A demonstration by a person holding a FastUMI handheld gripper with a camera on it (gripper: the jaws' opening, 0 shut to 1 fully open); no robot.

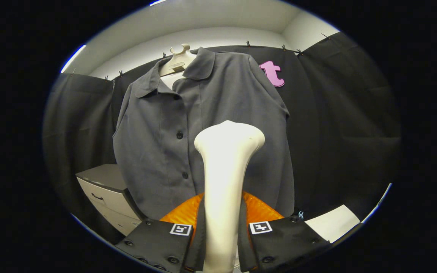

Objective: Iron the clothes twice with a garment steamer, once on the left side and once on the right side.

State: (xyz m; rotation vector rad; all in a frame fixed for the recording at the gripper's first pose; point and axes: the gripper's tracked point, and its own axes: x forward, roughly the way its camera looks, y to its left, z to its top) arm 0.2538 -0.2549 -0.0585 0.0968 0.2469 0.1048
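Gripper view: steamer (224, 178) clamped upright in the gripper (221, 242) jaws
Its head sits just before the grey shirt (203, 129) hanging on a mannequin (176, 62), near the buttons

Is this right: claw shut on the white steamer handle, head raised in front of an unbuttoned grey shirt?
Not quite. The gripper view shows the grey shirt buttoned down its front, not unbuttoned. The rest holds: the claw is shut on the white steamer handle, head raised in front of the shirt.
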